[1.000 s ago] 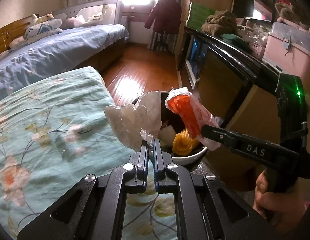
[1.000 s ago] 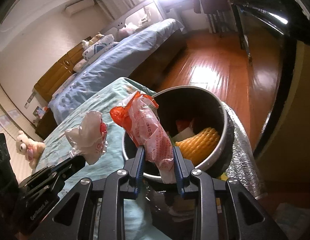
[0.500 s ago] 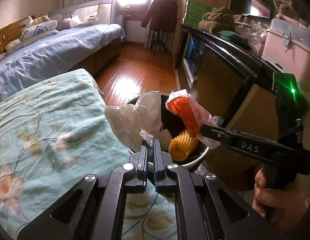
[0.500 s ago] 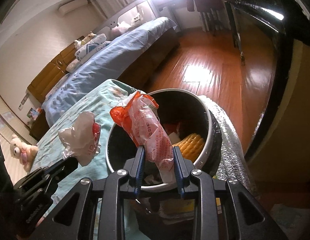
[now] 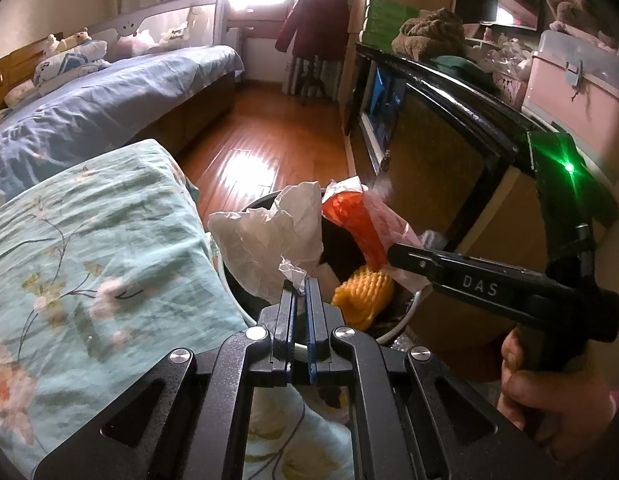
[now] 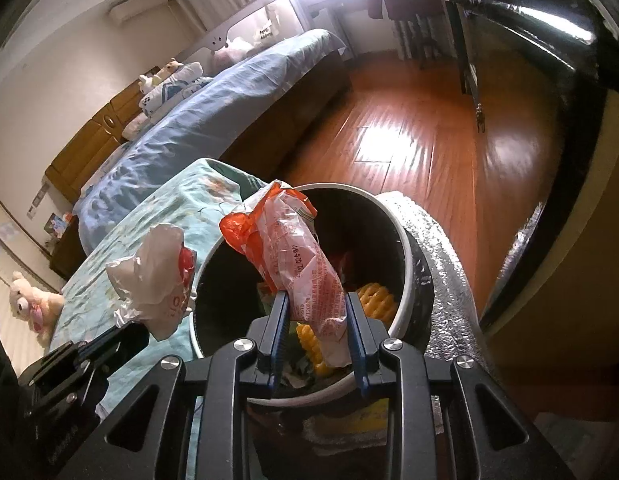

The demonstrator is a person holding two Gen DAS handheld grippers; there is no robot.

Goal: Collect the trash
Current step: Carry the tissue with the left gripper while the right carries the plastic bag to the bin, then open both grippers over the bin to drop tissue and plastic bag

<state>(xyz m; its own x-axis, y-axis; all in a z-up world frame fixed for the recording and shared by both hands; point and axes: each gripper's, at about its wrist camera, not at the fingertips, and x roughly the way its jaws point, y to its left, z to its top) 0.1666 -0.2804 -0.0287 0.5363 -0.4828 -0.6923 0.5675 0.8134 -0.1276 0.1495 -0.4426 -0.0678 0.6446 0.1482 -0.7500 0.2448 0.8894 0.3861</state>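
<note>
My left gripper is shut on a crumpled white wrapper, which hangs at the near left rim of a round black trash bin. That white wrapper shows red print in the right wrist view, just left of the bin. My right gripper is shut on an orange and clear plastic wrapper, held upright over the bin's open mouth. In the left wrist view the same orange wrapper sticks up from the right gripper. Yellow foam netting and other scraps lie inside the bin.
A bed with a teal floral cover lies close on the bin's left. A silver foil bag leans against the bin's right side. A black-edged cabinet stands to the right, a blue-covered bed farther back, wooden floor between.
Both grippers, still holding their wrappers, have drifted forward; the bin's mouth now sits closer under the orange wrapper and the white wrapper is nearer the rim.
</note>
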